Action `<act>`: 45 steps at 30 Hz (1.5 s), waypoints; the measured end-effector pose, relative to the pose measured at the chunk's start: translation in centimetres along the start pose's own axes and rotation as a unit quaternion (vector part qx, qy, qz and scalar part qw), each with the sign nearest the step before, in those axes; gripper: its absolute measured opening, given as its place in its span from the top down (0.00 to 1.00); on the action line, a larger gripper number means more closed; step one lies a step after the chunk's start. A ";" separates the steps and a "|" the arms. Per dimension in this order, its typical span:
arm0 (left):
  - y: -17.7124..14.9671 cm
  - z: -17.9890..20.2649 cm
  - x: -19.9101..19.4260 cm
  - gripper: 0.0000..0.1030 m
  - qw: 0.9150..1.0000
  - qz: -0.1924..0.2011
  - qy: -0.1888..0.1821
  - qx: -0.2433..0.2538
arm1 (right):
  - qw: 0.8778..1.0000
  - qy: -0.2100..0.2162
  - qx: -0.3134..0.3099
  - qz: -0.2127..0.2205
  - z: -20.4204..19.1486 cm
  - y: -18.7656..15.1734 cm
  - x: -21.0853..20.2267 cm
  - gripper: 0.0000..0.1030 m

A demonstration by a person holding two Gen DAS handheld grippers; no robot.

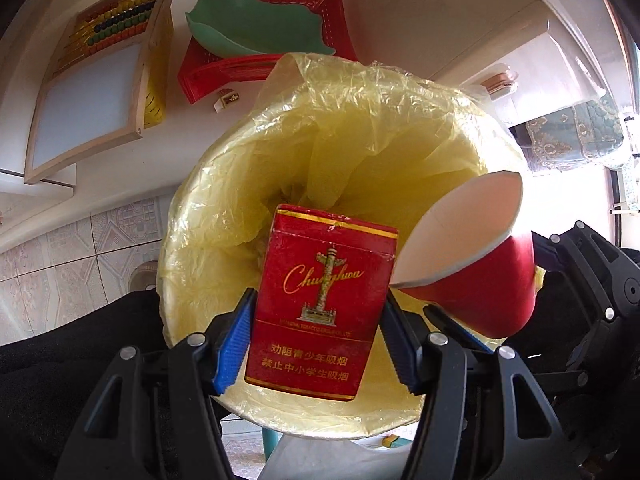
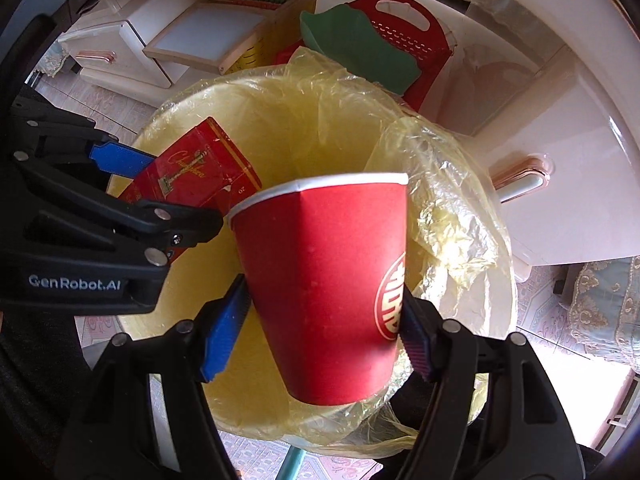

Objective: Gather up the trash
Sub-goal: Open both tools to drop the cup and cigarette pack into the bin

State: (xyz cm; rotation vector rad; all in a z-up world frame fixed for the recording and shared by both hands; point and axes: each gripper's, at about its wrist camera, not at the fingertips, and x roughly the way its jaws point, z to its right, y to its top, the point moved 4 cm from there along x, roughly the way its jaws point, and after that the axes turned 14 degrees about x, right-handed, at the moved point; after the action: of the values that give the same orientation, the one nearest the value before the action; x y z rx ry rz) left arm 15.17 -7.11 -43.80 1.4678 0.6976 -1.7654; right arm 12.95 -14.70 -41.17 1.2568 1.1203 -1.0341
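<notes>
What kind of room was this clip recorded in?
Probably a lived-in home room: patterned floor tiles, white cabinets with copper handles, a child's abacus board, and a bin lined with a yellow bag.

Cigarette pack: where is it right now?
The cigarette pack is clamped in the left gripper, held above the mouth of the yellow-lined trash bin, beside the red paper cup in the right gripper.

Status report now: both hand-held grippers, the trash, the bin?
Left hand-held gripper shut on cigarette pack. Right hand-held gripper shut on red paper cup. Both over the lined bin. Nothing in the way.
</notes>
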 end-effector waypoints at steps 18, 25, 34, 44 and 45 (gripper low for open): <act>-0.5 0.7 1.1 0.19 0.999 -0.017 0.027 0.026 | 1.000 0.003 0.005 -0.018 0.0 -0.4 0.7 0.25; -0.5 0.7 0.5 0.19 0.999 -0.015 0.034 0.021 | 1.000 0.005 0.009 -0.016 0.3 -0.3 0.6 0.24; -1.9 1.4 -3.9 0.19 0.999 -0.003 0.045 0.025 | 1.000 0.019 0.013 -0.013 1.0 -1.0 -3.7 0.24; -1.4 1.3 -21.8 0.14 0.990 0.050 0.112 0.073 | 0.996 0.074 0.003 0.042 3.4 2.9 -19.5 0.12; -0.7 1.0 -24.0 0.12 0.987 0.056 0.122 0.084 | 0.996 0.077 0.009 0.048 4.0 3.9 -21.3 0.12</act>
State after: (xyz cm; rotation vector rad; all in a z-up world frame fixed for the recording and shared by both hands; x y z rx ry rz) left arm 16.14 -2.98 -20.16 1.8239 0.5863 -1.6066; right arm 13.44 -18.96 -19.58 1.4090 1.1579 -0.8895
